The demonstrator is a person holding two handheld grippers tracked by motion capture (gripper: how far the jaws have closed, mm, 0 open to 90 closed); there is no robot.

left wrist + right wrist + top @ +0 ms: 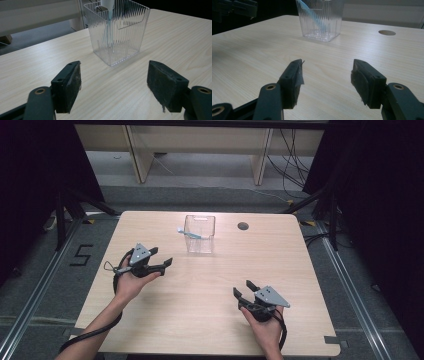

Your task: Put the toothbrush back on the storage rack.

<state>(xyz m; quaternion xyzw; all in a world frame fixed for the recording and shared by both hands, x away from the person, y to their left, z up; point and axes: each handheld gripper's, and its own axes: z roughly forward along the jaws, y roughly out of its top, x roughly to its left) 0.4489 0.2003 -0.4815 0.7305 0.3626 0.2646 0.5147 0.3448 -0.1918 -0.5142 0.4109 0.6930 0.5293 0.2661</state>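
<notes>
A clear ribbed plastic container [200, 235] stands on the far middle of the wooden table [200, 320]. A light blue and white toothbrush-like stick [188, 233] leans inside it, its top poking over the left rim. My left gripper [161, 256] is held left of and a little nearer than the container, open and empty. In the left gripper view the container [117, 32] and the stick [108, 8] lie just beyond the jaws [113, 82]. My right gripper [243, 288] hovers at the near right, open and empty. The right gripper view has the container [322, 20] far ahead of it [325, 77].
A round cable hole [243, 226] sits in the table right of the container, also in the right gripper view [387, 32]. The left gripper [234, 7] shows at that view's top left. Floor, dark tripod legs and cables surround the table.
</notes>
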